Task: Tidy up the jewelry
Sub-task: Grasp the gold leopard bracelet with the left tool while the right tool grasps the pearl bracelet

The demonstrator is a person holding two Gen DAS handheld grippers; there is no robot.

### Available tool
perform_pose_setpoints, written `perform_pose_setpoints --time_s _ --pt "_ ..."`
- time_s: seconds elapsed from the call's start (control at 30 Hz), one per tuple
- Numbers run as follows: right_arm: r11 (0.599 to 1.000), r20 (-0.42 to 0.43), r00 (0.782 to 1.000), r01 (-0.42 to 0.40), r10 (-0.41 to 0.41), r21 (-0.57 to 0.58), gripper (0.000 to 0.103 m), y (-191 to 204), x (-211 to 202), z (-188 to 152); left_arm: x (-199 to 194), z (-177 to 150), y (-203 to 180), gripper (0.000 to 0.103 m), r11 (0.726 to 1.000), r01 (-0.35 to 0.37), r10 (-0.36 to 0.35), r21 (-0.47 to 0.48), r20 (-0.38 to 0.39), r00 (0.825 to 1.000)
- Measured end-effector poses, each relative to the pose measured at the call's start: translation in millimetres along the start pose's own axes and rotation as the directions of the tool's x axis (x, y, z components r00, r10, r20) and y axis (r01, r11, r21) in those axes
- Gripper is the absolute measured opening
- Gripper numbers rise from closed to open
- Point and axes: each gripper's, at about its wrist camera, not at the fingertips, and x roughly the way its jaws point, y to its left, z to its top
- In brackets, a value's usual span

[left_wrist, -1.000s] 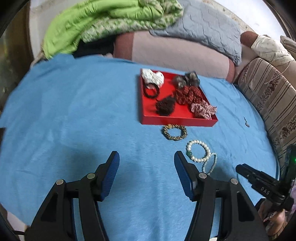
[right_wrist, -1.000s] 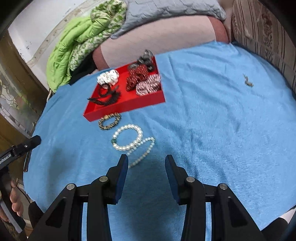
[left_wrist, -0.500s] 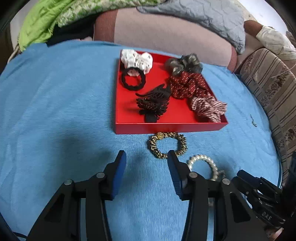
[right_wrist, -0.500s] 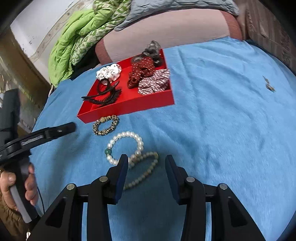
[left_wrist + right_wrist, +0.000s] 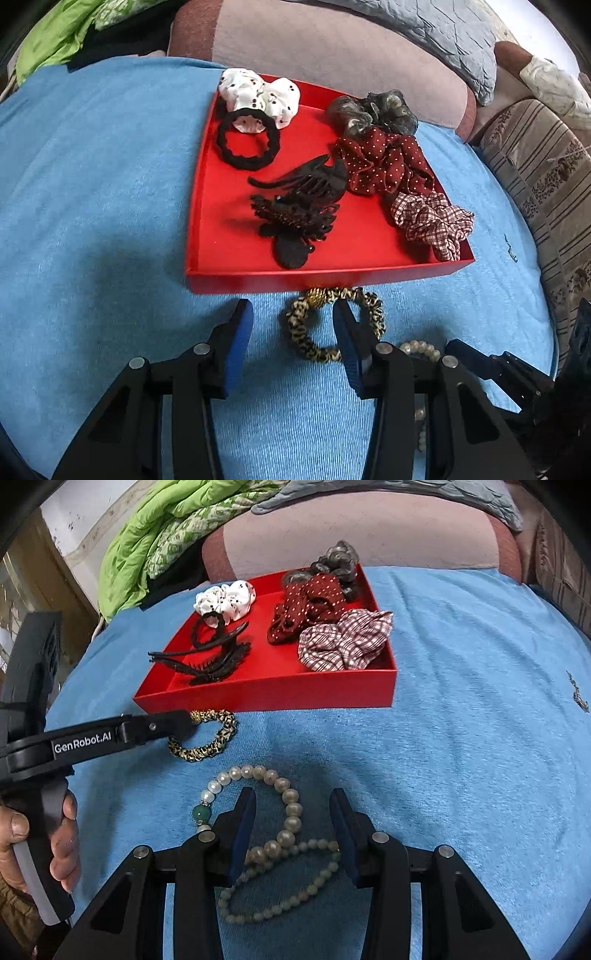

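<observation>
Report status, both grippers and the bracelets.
Left gripper open, straddling leopard bracelet. Right gripper open over pearl bracelet. Both bracelets outside red tray.

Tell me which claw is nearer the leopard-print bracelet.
Left. The left claw is open around the leopard-print bracelet's near side, one finger inside its loop. The right claw sits farther back, open over the pearl bracelets.

One red tray [image 5: 236, 282] holds four fabric scrunchies: white dotted [image 5: 258, 96], grey sheer [image 5: 373, 110], maroon dotted [image 5: 384, 166] and checked [image 5: 432, 221]. It also holds one black hair tie [image 5: 245, 144] and what look like two dark hair clips [image 5: 299, 206], overlapping and hard to separate. Outside the tray lie one leopard-print bracelet [image 5: 207, 738] and two bead strands: one large-pearl bracelet [image 5: 280, 797] and one small-bead strand [image 5: 280, 893].
</observation>
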Motion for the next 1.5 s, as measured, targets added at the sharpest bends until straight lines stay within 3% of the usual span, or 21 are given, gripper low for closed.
perform_pose_setpoints --time_s 0.1,0.13,0.17,0.2,0.23,0.3,0.37,0.87,1.5 --pt "1.000 0.007 1.000 0.020 -0.019 -0.024 0.045 4 2 0 2 0 -3 0.043 1.000 -0.020 0.020 0.013 0.009 1.000" --pt "0.999 0.008 1.000 0.030 -0.029 -0.035 0.045 6 4 1 2 -1 -6 0.039 0.999 -0.036 0.035 0.024 0.013 0.999" --pt "0.998 0.010 0.999 0.042 -0.041 -0.047 0.045 8 5 0 2 -2 -8 0.032 0.997 -0.064 0.063 0.038 0.019 0.998" --pt "0.997 0.014 0.998 0.056 -0.056 -0.060 0.044 11 5 0 2 -4 -10 0.019 0.996 -0.071 0.070 0.055 0.019 0.997" --pt "0.995 0.016 0.998 0.069 -0.068 -0.071 0.041 13 6 -1 3 -5 -12 0.006 0.997 -0.043 0.042 0.064 0.004 0.999" --pt "0.990 0.020 0.995 0.098 -0.096 -0.099 0.019 18 6 -2 1 -7 -16 0.006 0.996 -0.059 0.060 0.073 -0.007 0.998" --pt "0.990 0.018 0.996 0.092 -0.090 -0.107 0.011 20 4 -2 -4 -10 -18 0.006 0.994 -0.069 0.070 0.086 0.000 0.998" --pt "0.999 0.073 0.997 -0.020 0.023 -0.043 0.011 30 -47 -21 -81 -35 -11 0.006 0.999 -0.010 0.006 0.049 0.084 0.996" --pt "0.994 0.137 0.991 -0.017 0.002 0.109 0.011 -12 -119 -66 -144 -88 -16 0.006 0.998 0.003 -0.011 0.055 0.145 0.989"
